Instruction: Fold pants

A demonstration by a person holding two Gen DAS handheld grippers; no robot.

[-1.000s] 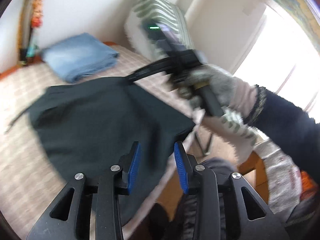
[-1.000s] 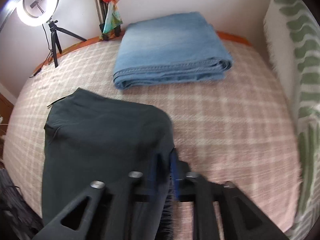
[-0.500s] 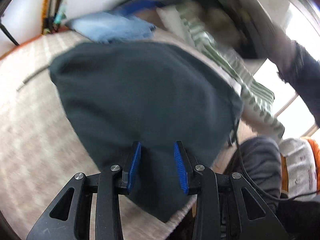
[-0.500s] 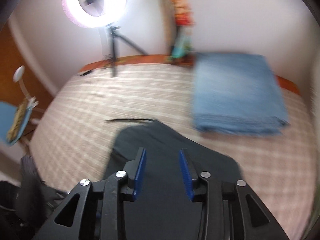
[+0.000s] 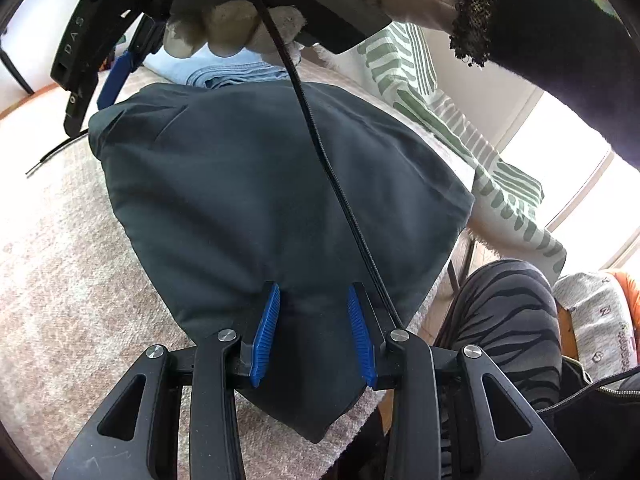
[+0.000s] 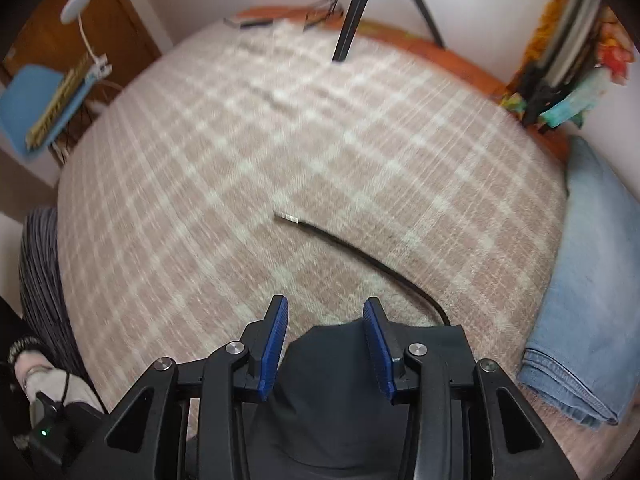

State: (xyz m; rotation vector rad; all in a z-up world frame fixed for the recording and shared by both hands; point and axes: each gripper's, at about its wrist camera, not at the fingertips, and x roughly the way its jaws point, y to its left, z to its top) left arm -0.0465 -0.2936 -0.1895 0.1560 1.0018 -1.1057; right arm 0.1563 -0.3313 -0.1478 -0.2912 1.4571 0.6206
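Dark green folded pants [image 5: 260,200] lie on the checked bedspread [image 5: 52,280], one corner hanging over the bed's edge. My left gripper [image 5: 314,332] is open just above the pants' near end, nothing between its blue pads. My right gripper [image 6: 324,344] is open over the pants' far end [image 6: 332,392]; it also shows at the top left of the left wrist view [image 5: 116,72]. The pants' black drawstring [image 6: 360,252] trails across the bedspread [image 6: 240,160].
Folded blue jeans [image 6: 592,300] lie at the bed's right, also behind the dark pants [image 5: 224,72]. A green-striped cushion [image 5: 460,132] leans at the right. A tripod leg [image 6: 352,12] stands at the bed's far edge. A blue chair [image 6: 44,108] stands left. A cable [image 5: 332,168] hangs across the left view.
My right gripper let go of the pants, opened and swung left across the bed. My left gripper moved in over the pants' near end.
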